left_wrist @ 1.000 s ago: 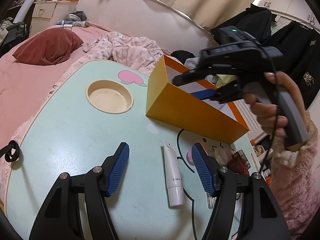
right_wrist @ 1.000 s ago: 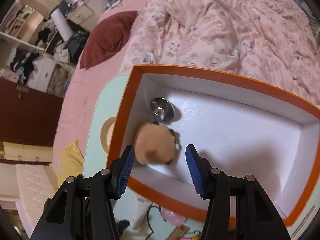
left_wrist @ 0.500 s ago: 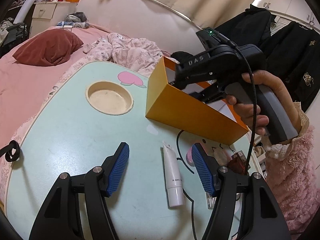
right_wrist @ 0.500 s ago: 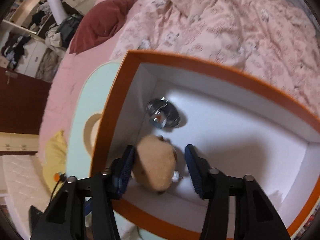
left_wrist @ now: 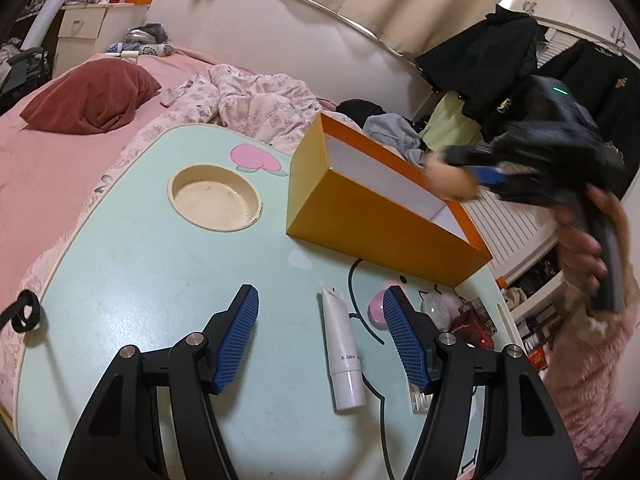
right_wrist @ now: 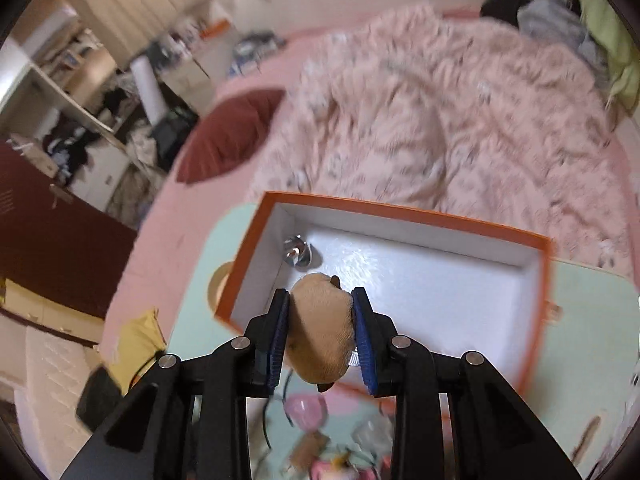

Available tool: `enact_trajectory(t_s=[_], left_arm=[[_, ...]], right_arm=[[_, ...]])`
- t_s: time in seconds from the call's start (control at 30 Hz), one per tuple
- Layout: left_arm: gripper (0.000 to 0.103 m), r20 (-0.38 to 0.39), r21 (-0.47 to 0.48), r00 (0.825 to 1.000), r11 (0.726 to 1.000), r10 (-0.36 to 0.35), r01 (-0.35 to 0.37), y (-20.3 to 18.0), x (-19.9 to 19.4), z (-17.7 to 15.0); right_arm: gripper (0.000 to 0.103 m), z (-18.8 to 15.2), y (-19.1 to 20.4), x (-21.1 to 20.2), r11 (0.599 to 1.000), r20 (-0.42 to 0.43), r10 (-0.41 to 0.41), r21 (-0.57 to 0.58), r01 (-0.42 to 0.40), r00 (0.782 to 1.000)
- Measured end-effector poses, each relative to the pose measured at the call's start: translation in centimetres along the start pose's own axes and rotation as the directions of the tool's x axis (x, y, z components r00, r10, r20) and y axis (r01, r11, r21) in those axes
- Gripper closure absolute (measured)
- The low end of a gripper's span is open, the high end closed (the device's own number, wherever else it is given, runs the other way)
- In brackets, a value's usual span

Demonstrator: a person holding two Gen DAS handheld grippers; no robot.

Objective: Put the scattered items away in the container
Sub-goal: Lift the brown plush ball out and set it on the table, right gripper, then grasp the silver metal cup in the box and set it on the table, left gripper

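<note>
The right tool (right_wrist: 320,316) is clenched on a tan plush (right_wrist: 322,332), both blue pads pressing its sides. It hangs above the near edge of the orange box (right_wrist: 400,210), over the box's 7 o'clock corner. Inside the box a silver piece (right_wrist: 297,251) lies at the 10 o'clock corner. The left tool (left_wrist: 320,340) is released, its fingers wide apart over the counter (left_wrist: 140,264). A white tube (left_wrist: 342,352) lies on the counter between these fingers, closer to the right one, touching neither.
</note>
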State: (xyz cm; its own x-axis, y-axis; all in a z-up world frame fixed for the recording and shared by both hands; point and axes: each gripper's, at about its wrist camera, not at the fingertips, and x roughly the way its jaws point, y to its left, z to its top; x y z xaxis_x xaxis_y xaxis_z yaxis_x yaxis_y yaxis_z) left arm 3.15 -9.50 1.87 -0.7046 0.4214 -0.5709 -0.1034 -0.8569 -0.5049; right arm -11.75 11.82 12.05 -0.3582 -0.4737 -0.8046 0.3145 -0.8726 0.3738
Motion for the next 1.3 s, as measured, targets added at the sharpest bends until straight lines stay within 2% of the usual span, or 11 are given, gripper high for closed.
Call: enact_trajectory(t_s=[0.3, 0.43, 0.53, 0.6, 0.67, 0.73, 0.83, 0.93, 1.1, 1.23, 1.3], left_arm=[[0.038, 0.021, 0.101, 1.000, 0.995, 0.015, -0.017, -3.0, -1.6, 2.3], [0.038, 0.033, 0.177, 0.997, 0.981, 0.072, -0.077, -5.4, -1.9, 5.3], [0.038, -0.038, 0.249, 0.990, 0.961, 0.133, -0.119, -7.2, -0.5, 7.7], [0.038, -0.116, 0.284, 0.980, 0.950, 0.164, -0.126, -8.4, 1.3, 9.5], [0.038, -0.180, 0.313, 0.965, 0.941, 0.190, -0.127, -9.2, 3.5, 11.1], [0.044, -0.207, 0.357, 0.939, 0.915, 0.274, -0.188, -10.0, 6.2, 12.5], [0.058, -0.213, 0.463, 0.873, 0.832, 0.439, -0.305, -10.4, 10.6, 13.5], [0.060, -0.270, 0.507, 0.797, 0.783, 0.541, -0.360, -9.6, 14.7, 13.6], [0.060, -0.263, 0.584, 0.704, 0.689, 0.660, -0.429, -9.0, 18.6, 13.2], [0.060, -0.297, 0.597, 0.672, 0.681, 0.678, -0.424, -8.1, 20.4, 12.2], [0.061, -0.261, 0.623, 0.670, 0.651, 0.695, -0.434, -8.2, 20.7, 11.7]], right_arm=[[0.073, -11.4, -1.2, -3.4, 0.994, -0.028, 0.095, -0.047, -0.097, 0.995], [0.071, -15.1, -2.4, -3.1, 0.994, -0.065, 0.095, -0.043, -0.098, 0.993], [0.071, -16.4, -3.2, -2.6, 0.997, -0.074, 0.065, -0.032, -0.068, 0.995], [0.070, -16.4, -3.7, -3.3, 0.997, -0.029, 0.078, -0.015, -0.079, 0.997], [0.061, -16.3, -4.0, -4.2, 0.995, 0.019, 0.102, -0.003, -0.102, 0.995], [0.059, -16.2, -4.1, -5.0, 0.991, 0.065, 0.130, 0.004, -0.130, 0.989], [0.057, -16.2, -3.9, -5.7, 0.984, 0.086, 0.176, 0.003, -0.177, 0.981], [0.056, -16.4, -3.7, -5.7, 0.977, 0.079, 0.214, -0.003, -0.214, 0.974], [0.056, -16.8, -3.8, -5.5, 0.969, 0.054, 0.246, -0.011, -0.245, 0.968], [0.055, -17.0, -4.4, -5.9, 0.966, 0.067, 0.257, -0.004, -0.258, 0.964], [0.053, -17.1, -4.8, -6.0, 0.963, 0.072, 0.270, 0.003, -0.271, 0.960]])
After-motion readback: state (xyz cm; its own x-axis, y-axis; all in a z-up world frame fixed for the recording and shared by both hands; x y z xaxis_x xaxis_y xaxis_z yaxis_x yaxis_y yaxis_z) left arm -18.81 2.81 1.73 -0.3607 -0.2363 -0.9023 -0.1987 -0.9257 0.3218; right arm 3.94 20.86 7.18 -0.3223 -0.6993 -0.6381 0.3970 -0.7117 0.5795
